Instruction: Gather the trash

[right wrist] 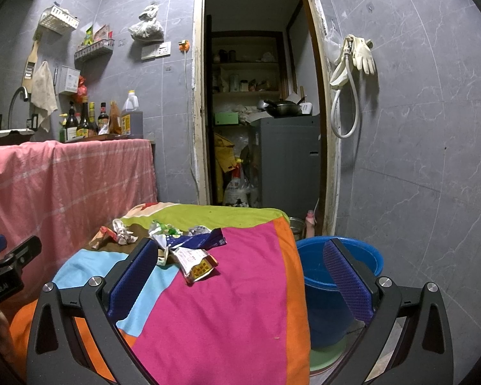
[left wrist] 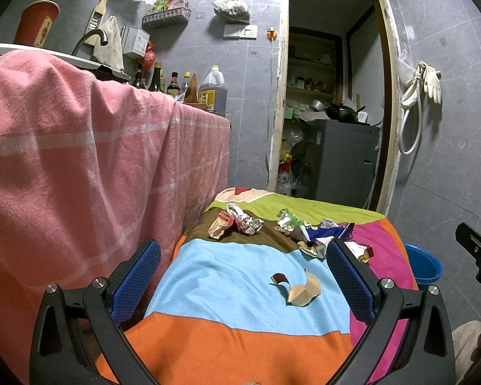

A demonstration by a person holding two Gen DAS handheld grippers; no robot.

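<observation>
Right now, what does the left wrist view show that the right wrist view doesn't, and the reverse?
Only the left wrist view shows the torn tan cardboard scrap lying alone on the light-blue stripe, and the red paper cup up on the counter.

Only the right wrist view shows the round blue plastic bucket nearly whole, beside the table, and the small metal pot behind it.

Both show the striped multicoloured tablecloth, the crumpled wrapper pile, and each open tool, left and right, holding nothing.
</observation>
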